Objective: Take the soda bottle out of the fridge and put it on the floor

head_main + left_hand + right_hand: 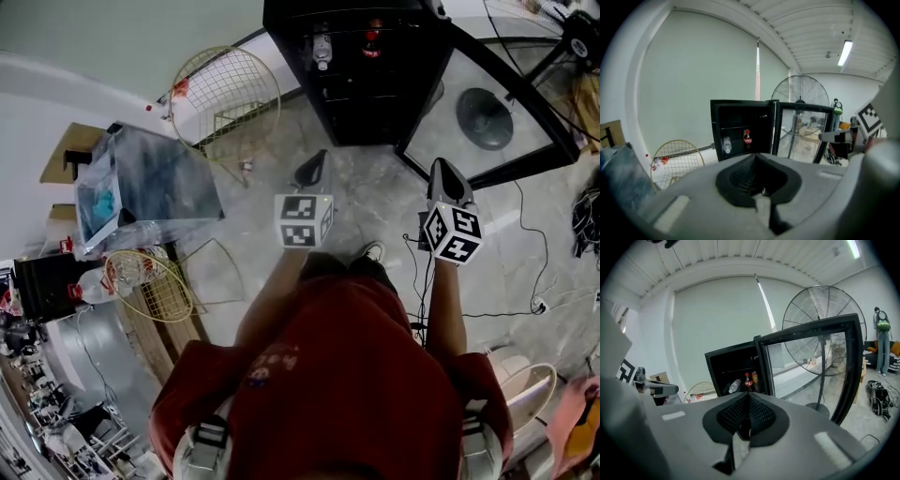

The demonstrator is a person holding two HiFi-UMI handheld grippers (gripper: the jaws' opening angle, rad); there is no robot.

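The black fridge (pixel 361 103) stands open at the far end of the floor. On a shelf inside it stands the soda bottle (pixel 373 37) with a red label, upright, with a clear water bottle (pixel 322 49) to its left. The soda bottle (pixel 747 380) also shows in the right gripper view beside a can (pixel 754 377), and small (pixel 747 137) in the left gripper view. My left gripper (pixel 312 173) and my right gripper (pixel 448 178) are both held out toward the fridge, well short of it. Both are shut with nothing between the jaws (pixel 754 155) (pixel 748 394).
The fridge's glass door (pixel 497 103) swings out to the right, with a pedestal fan (pixel 485 117) behind it. A gold wire frame (pixel 225 94) and a glass-topped table (pixel 155 178) stand at the left. Cables (pixel 525 281) run over the floor at the right. A person (pixel 882 341) stands far right.
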